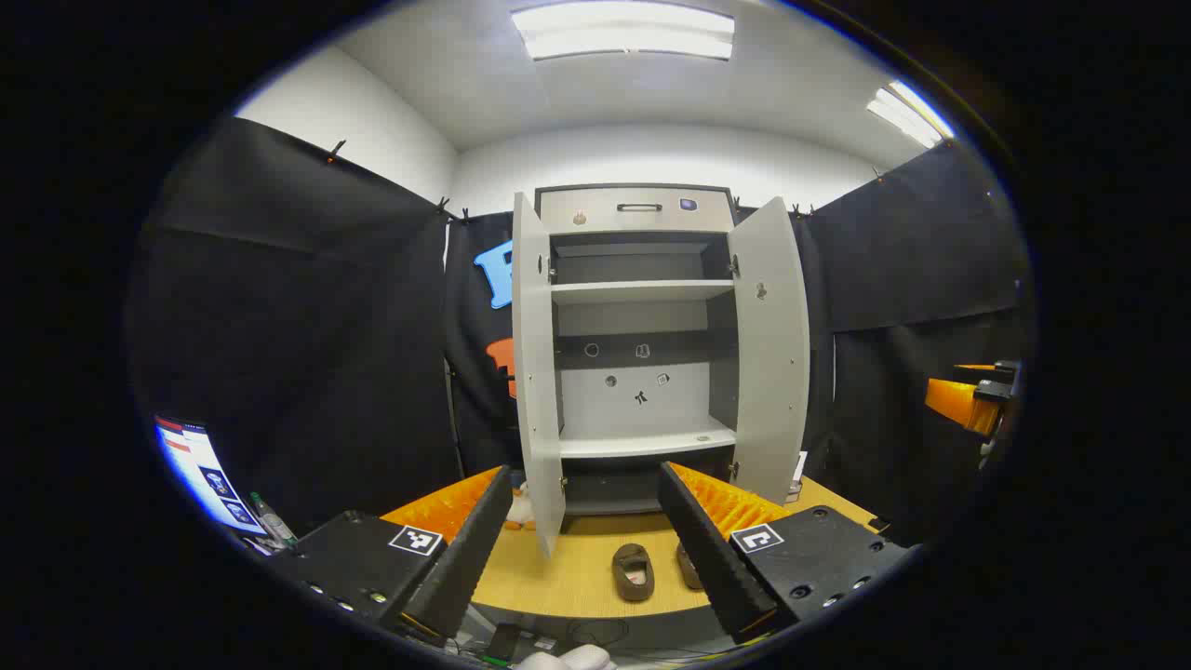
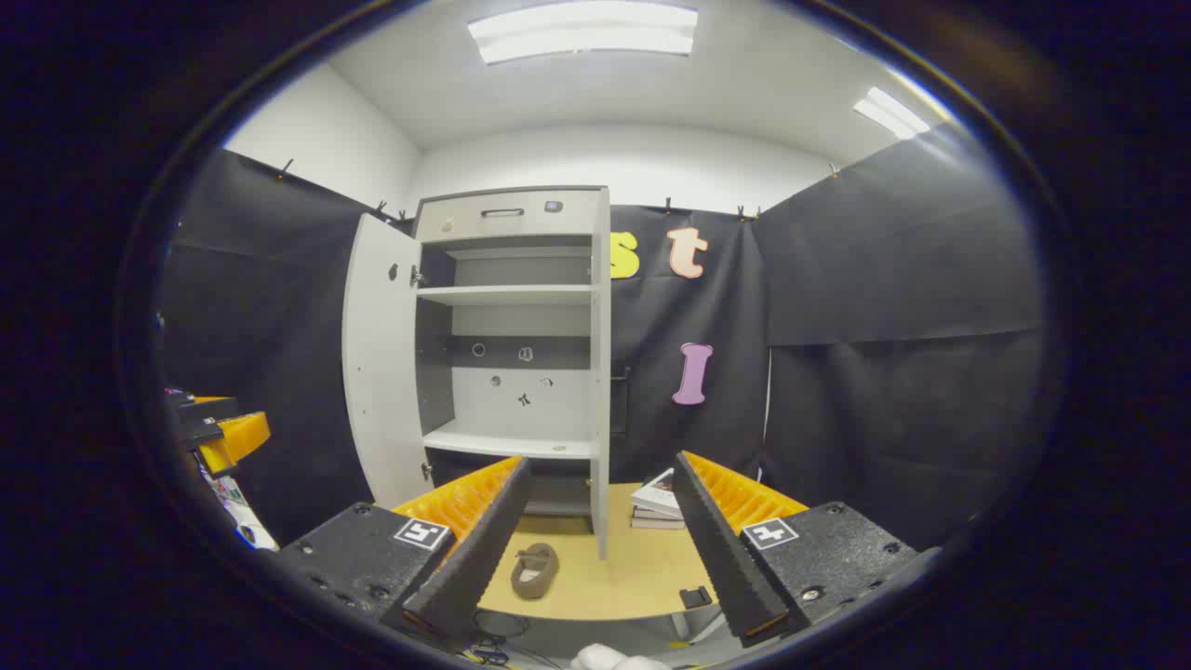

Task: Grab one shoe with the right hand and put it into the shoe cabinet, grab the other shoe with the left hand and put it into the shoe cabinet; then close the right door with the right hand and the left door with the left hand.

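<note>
Your yellow tabletop (image 1: 568, 582) carries the shoe cabinet (image 1: 642, 326) at twelve o'clock. One brown shoe (image 1: 634, 570) lies in front of it, the other shoe (image 1: 687, 566) just beside it at three o'clock. Stacked books (image 2: 657, 500) sit at the cabinet's three o'clock side.

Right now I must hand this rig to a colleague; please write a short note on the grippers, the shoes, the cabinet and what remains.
Left gripper: open, holding nothing.
Right gripper: open, holding nothing.
Both brown shoes lie on the yellow table before the cabinet: one shoe in full sight, the other shoe partly behind a finger.
Left door and right door stand open; the shelves hold no shoes.
Done: nothing.
Left: place both shoes, close both doors.
</note>
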The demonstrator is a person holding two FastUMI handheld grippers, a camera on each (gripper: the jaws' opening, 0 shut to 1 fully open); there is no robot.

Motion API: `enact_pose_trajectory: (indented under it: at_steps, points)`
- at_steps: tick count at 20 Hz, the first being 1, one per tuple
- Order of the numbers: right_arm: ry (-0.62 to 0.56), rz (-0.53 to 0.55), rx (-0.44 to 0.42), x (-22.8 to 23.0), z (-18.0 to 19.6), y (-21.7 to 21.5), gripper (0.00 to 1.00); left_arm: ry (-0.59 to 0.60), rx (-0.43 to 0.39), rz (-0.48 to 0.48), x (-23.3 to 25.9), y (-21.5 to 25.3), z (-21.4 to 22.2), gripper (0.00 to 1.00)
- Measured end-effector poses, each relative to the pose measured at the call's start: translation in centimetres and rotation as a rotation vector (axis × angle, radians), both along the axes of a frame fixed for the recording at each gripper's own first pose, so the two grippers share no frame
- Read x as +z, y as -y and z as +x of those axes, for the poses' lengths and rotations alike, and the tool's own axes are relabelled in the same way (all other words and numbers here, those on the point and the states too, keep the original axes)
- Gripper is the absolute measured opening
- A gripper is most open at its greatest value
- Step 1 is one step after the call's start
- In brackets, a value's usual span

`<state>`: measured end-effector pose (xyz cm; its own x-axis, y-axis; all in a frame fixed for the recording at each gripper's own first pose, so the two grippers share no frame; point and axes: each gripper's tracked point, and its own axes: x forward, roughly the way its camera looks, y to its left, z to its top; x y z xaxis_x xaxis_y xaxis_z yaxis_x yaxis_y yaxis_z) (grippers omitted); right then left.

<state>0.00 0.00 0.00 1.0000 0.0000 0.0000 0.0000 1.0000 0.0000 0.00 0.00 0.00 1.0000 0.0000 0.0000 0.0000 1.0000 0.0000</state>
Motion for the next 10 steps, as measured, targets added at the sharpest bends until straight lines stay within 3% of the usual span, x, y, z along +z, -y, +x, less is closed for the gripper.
enact_pose_trajectory:
  at_steps: [1, 10]
  points:
    - [-0.002, 0.000, -0.002, 0.0, 0.0, 0.0, 0.99, 0.001, 0.001, 0.002, 0.0, -0.1, -0.1, 1.00]
    - [0.000, -0.018, -0.003, 0.1, -0.2, -1.9, 0.99, 0.004, -0.003, 0.009, -0.5, -1.2, -0.5, 0.96]
